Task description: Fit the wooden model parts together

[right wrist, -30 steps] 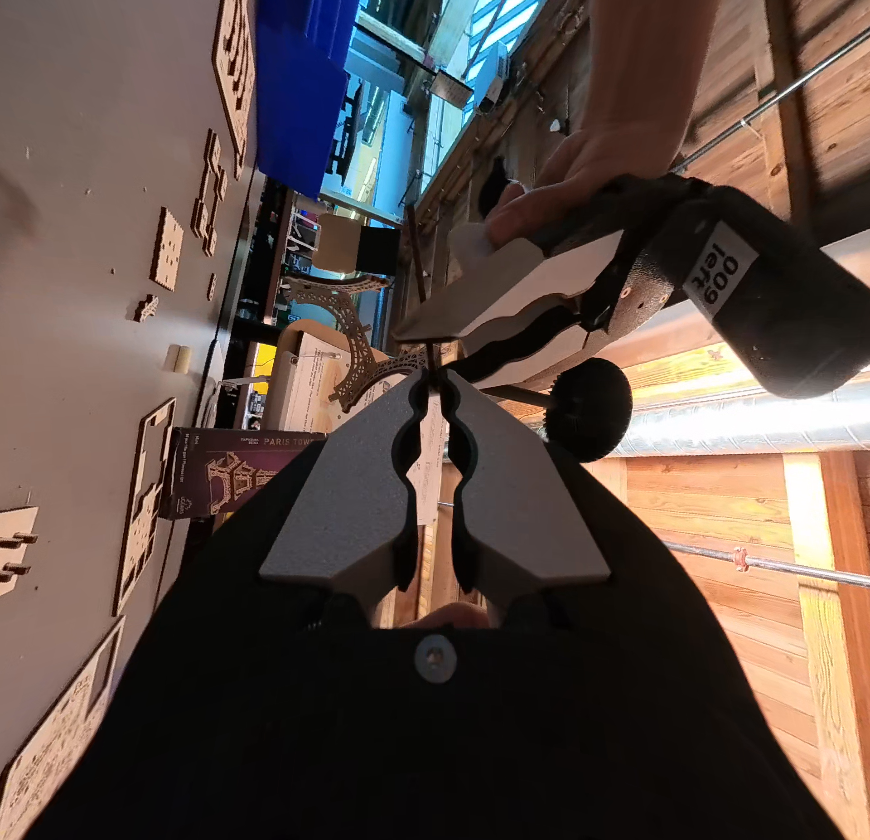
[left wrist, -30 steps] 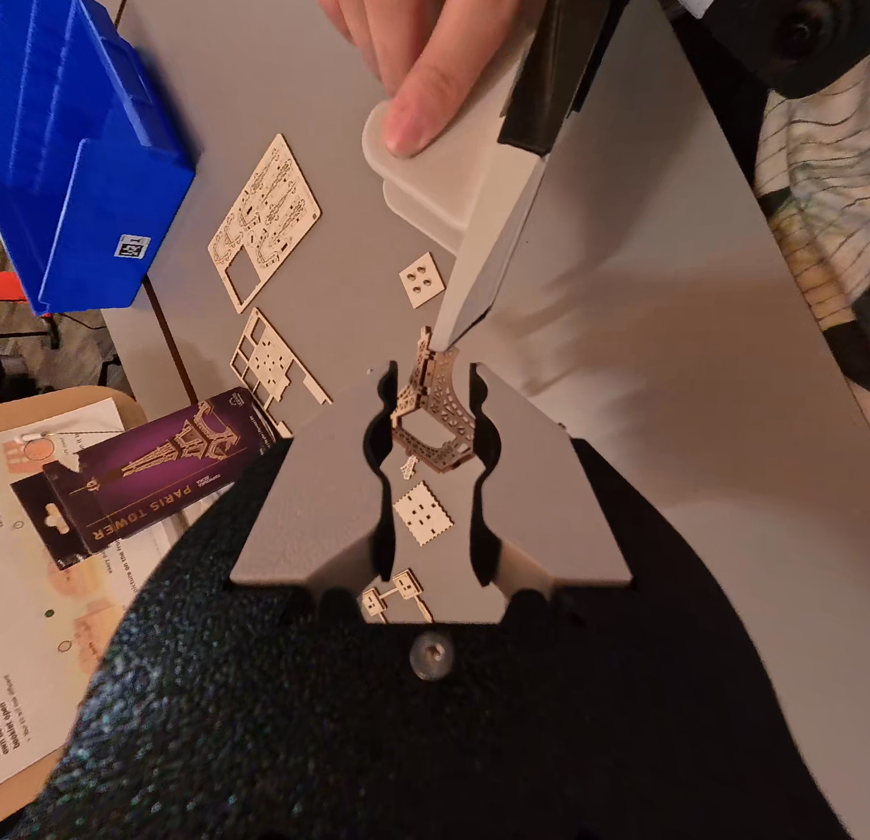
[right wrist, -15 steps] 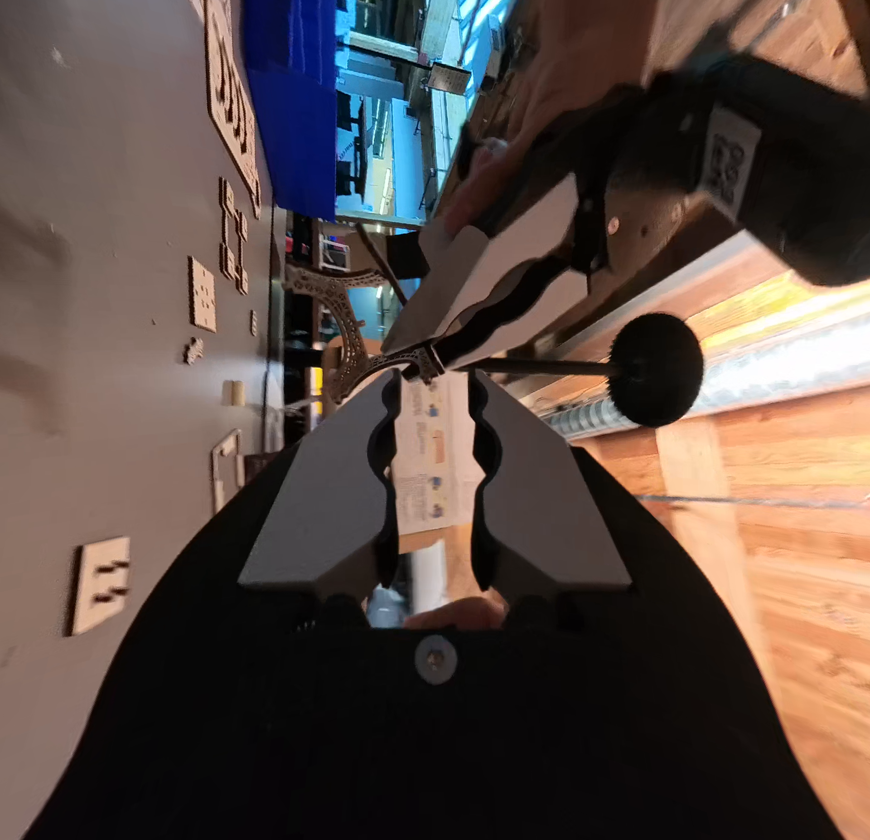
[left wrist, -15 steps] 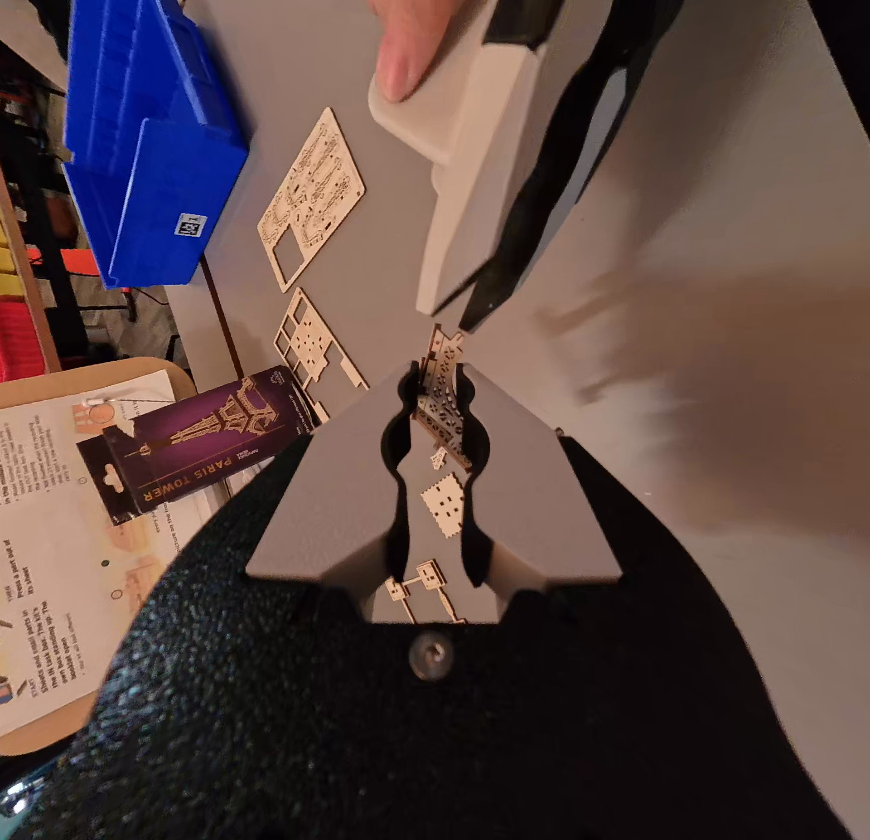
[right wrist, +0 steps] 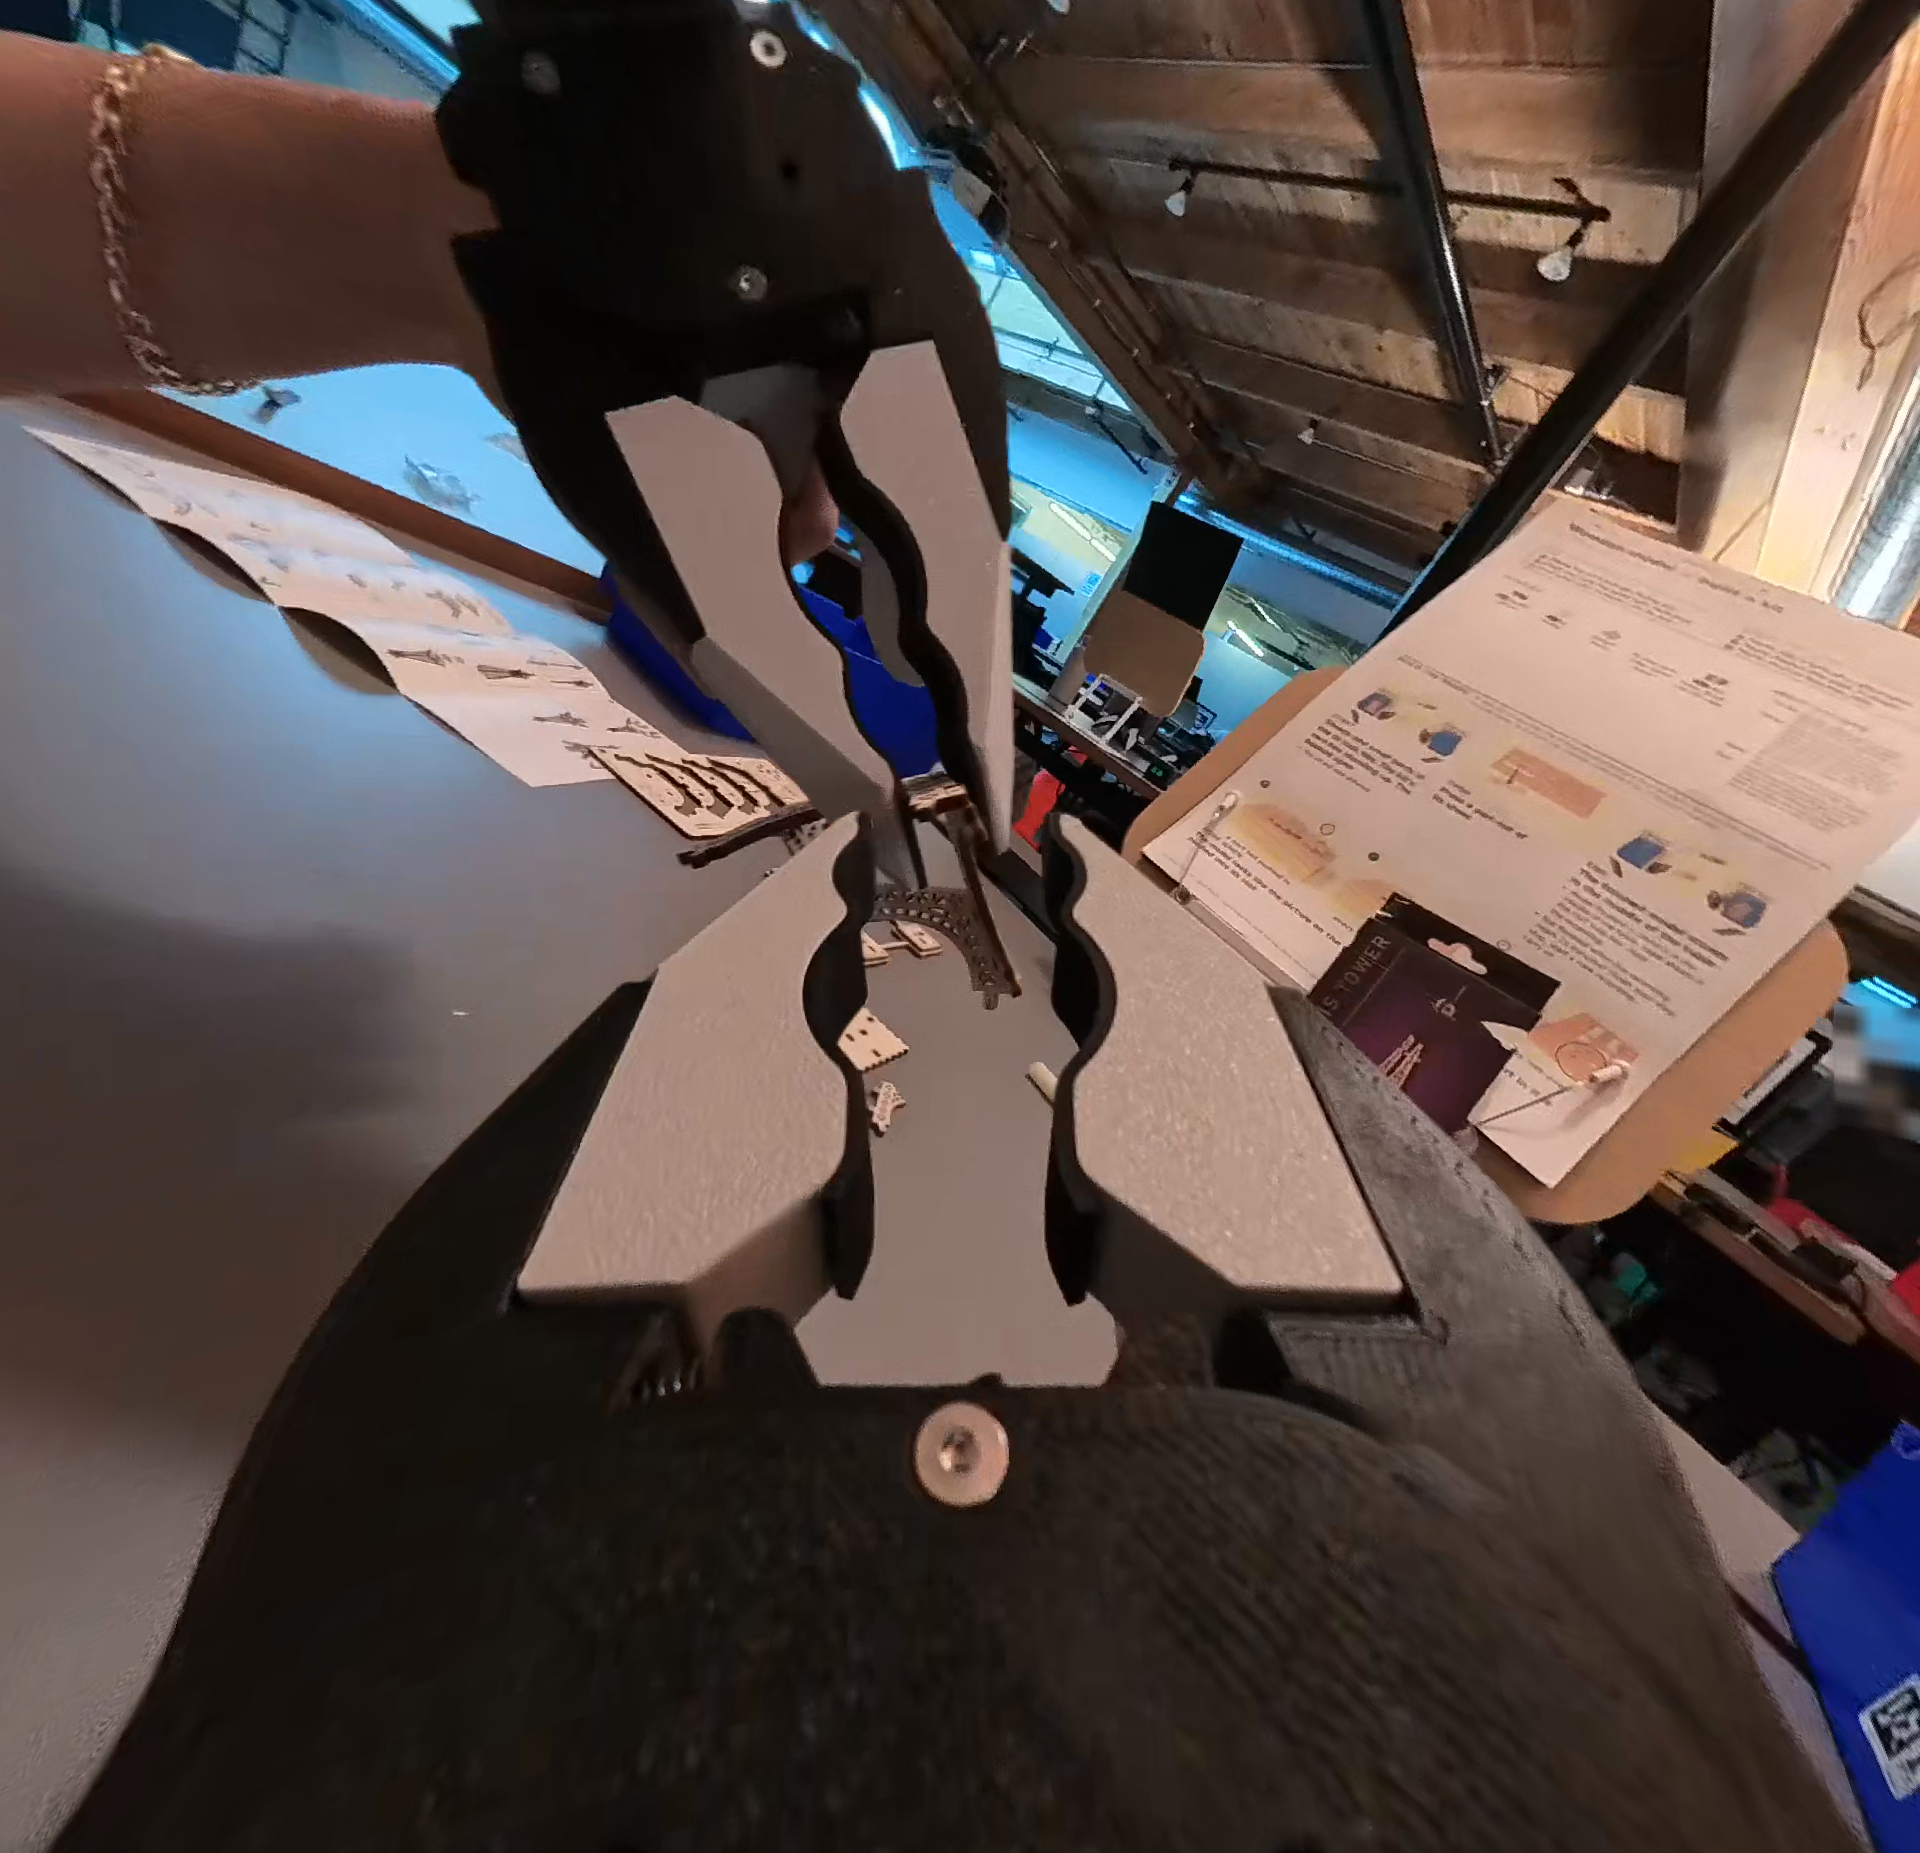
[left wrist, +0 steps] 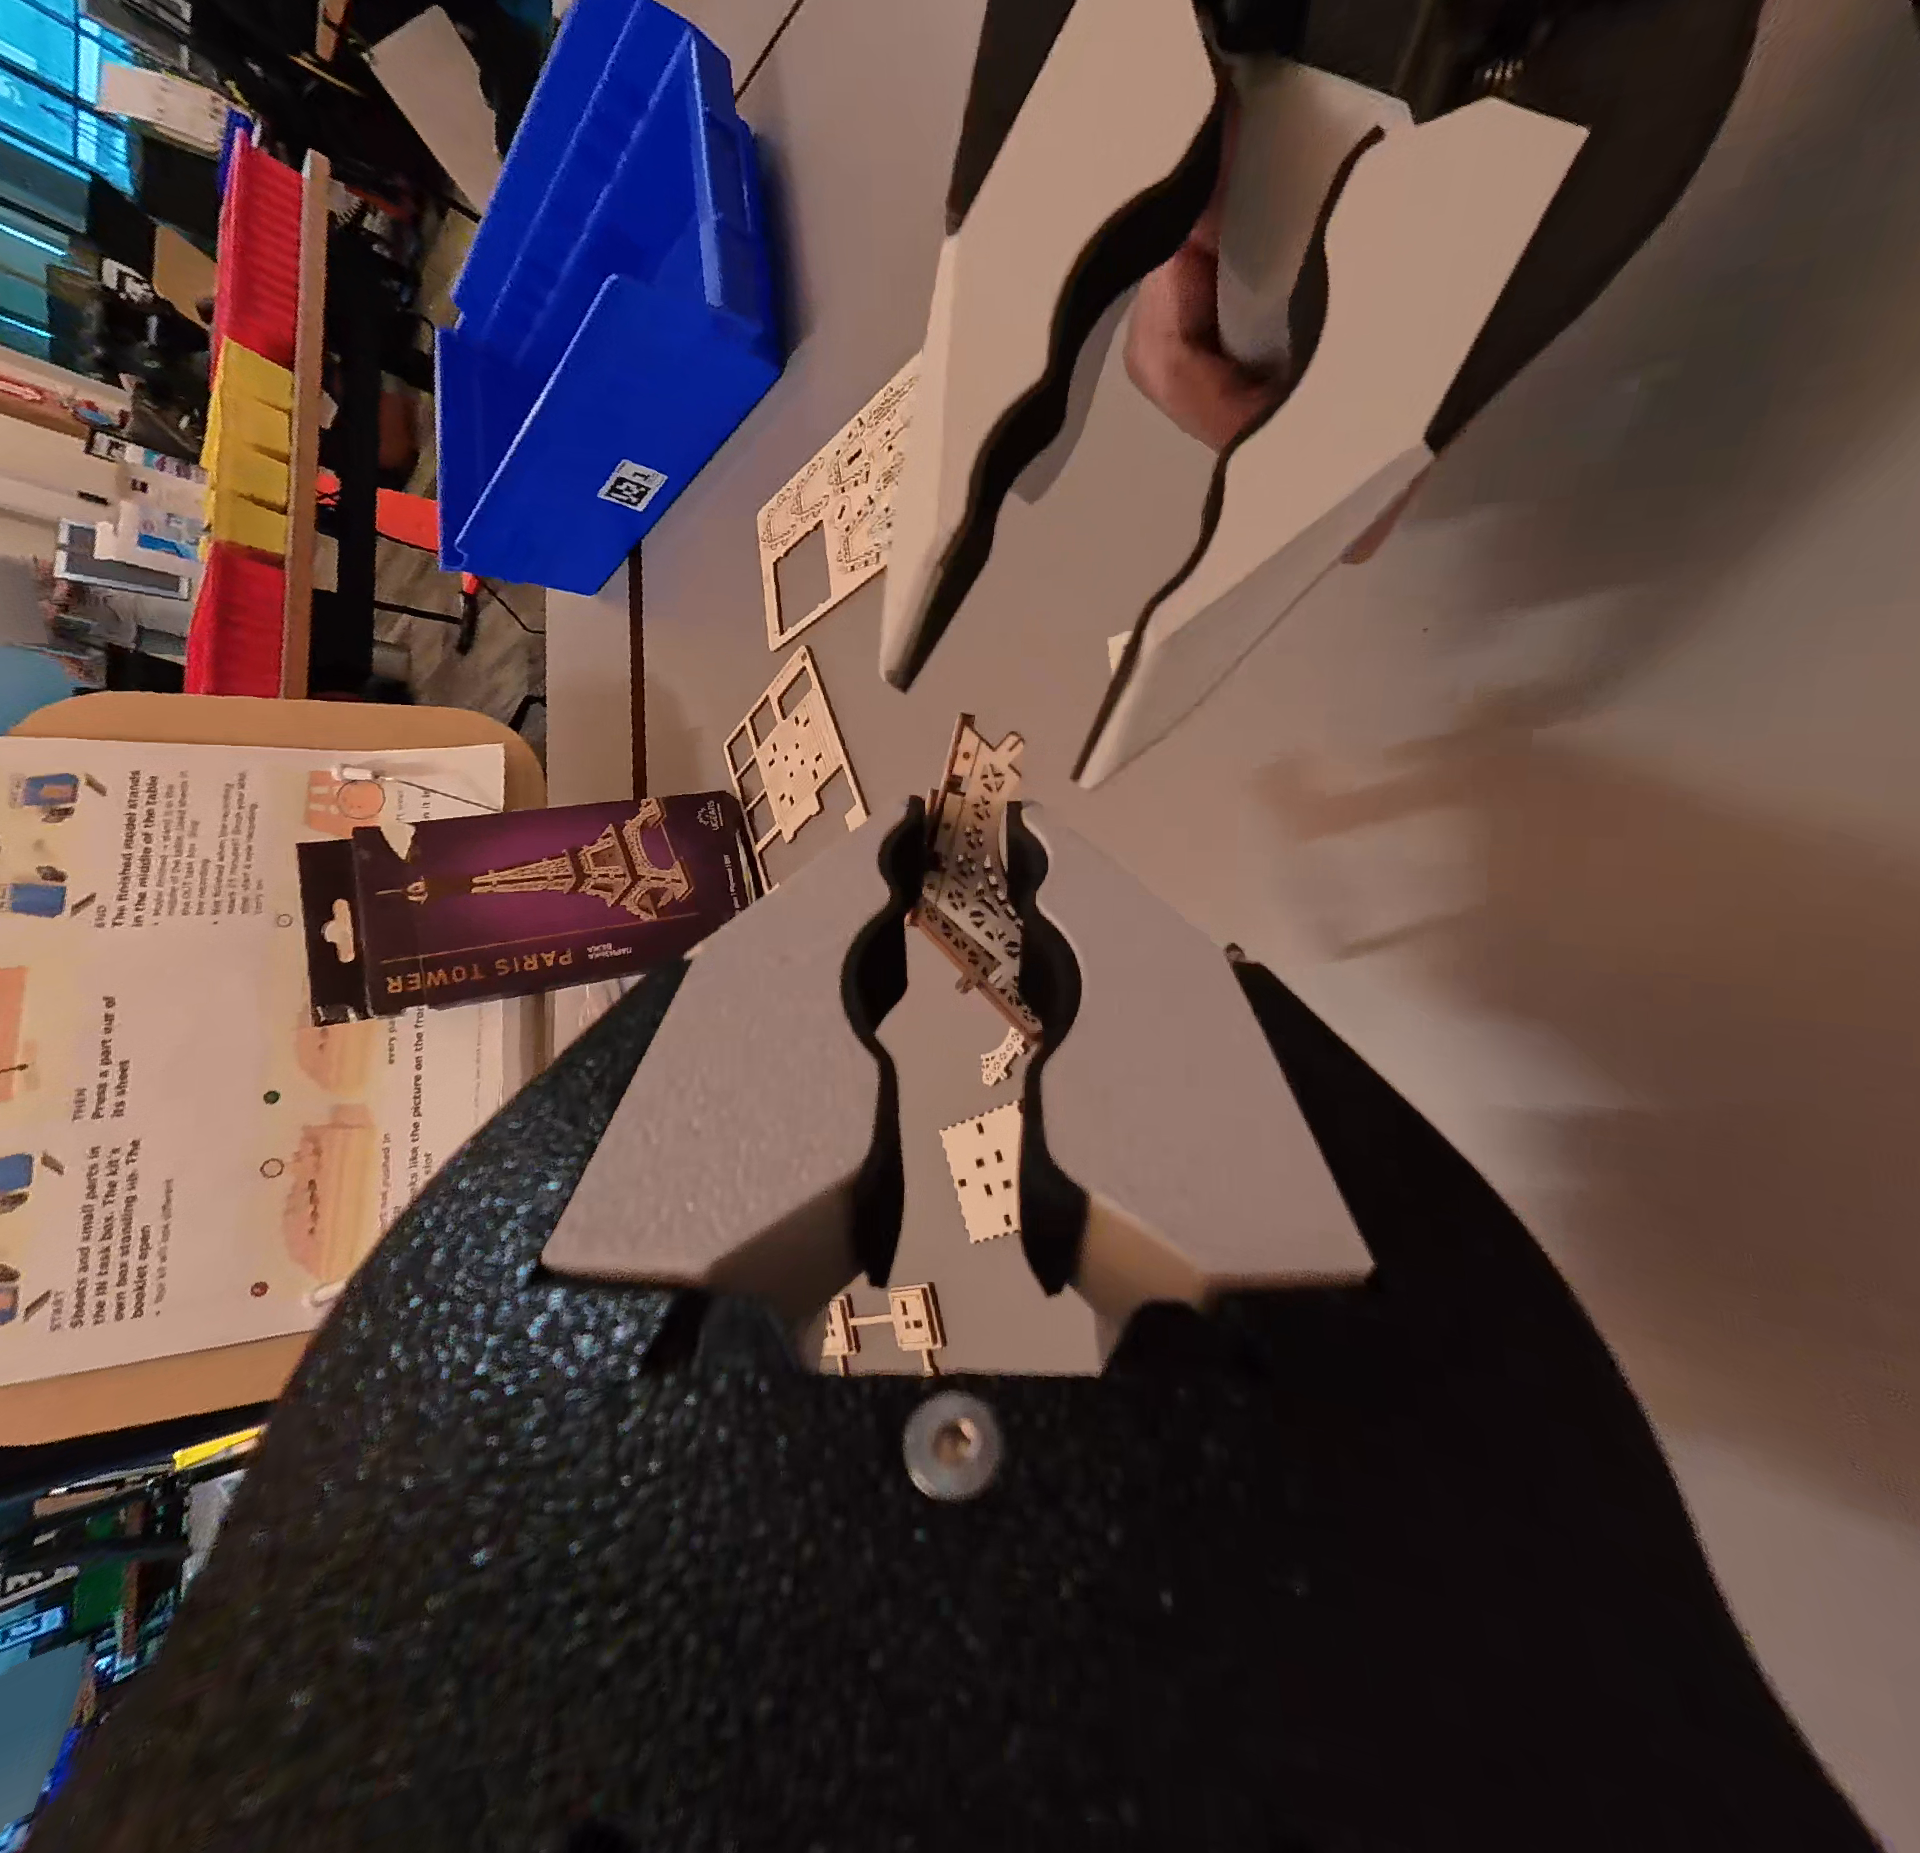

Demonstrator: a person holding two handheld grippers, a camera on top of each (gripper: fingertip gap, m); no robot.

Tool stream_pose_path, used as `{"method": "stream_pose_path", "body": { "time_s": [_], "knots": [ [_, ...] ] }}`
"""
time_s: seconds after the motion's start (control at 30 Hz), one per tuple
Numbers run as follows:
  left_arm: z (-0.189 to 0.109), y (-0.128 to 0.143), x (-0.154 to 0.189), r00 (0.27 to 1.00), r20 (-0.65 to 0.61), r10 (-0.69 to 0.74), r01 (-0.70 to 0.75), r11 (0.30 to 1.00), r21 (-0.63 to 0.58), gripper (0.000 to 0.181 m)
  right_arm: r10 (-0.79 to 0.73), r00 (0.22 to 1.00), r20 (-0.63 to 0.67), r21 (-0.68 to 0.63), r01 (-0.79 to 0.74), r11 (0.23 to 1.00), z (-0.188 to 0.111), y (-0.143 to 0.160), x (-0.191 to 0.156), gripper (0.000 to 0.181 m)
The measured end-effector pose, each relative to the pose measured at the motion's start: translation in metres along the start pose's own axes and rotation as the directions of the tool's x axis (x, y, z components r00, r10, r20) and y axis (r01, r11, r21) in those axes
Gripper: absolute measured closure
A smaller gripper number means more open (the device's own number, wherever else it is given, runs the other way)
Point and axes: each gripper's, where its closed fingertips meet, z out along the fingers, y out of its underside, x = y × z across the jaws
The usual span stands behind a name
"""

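Note:
My left gripper (left wrist: 968, 821) is shut on a lattice wooden tower section (left wrist: 971, 889) and holds it above the grey table (left wrist: 1558, 868). In the right wrist view the left gripper (right wrist: 940, 816) comes down from the top, and the section's arched legs (right wrist: 935, 915) hang below its tips. My right gripper (right wrist: 951, 832) is open and empty, its tips just short of the section. It also shows in the left wrist view (left wrist: 992, 723), jaws wide apart, facing the left gripper. A small square plate with holes (left wrist: 985, 1180) lies on the table below.
Two punched wooden sheets (left wrist: 831, 494) (left wrist: 795, 764) and small loose parts (left wrist: 894, 1320) (right wrist: 885, 1107) lie on the table. A blue bin (left wrist: 603, 349) stands at the far edge. A purple kit box (left wrist: 520, 910) leans on an instruction board (right wrist: 1558, 764). A folded leaflet (right wrist: 416, 640) lies flat.
My right gripper opened, let go of the tower section's top and swung round to face the left gripper head-on. The left gripper kept its hold and turned a little.

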Motion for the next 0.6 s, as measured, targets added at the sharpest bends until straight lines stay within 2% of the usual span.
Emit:
{"method": "stream_pose_path", "body": {
  "time_s": [0.03, 0.27, 0.37, 0.53, 0.6],
  "knots": [
    [-0.001, -0.001, 0.000, 1.000, 0.008, 0.001, -0.001, 1.000, 0.001, 0.169, -0.002, 1.000, 0.004, 0.010, 0.002, 1.000, 0.000, -0.002, -0.001, 0.152],
    [-0.005, -0.005, 0.001, 0.999, 0.037, 0.033, -0.032, 0.999, -0.033, 0.169, -0.050, 0.999, -0.007, 0.045, 0.051, 0.998, 0.002, -0.012, -0.003, 0.167],
    [-0.006, -0.006, 0.000, 0.997, 0.054, 0.047, -0.044, 0.998, -0.049, 0.169, -0.073, 0.997, -0.015, 0.052, 0.074, 0.996, 0.000, -0.015, -0.003, 0.167],
    [-0.009, -0.008, -0.002, 0.994, 0.082, 0.071, -0.065, 0.995, -0.069, 0.169, -0.110, 0.993, -0.034, 0.044, 0.111, 0.993, -0.003, -0.020, -0.002, 0.157],
    [-0.011, -0.011, -0.003, 0.993, 0.091, 0.076, -0.070, 0.995, -0.065, 0.169, -0.120, 0.993, 0.007, 0.047, 0.119, 0.992, -0.004, -0.021, -0.008, 0.155]
  ]
}}
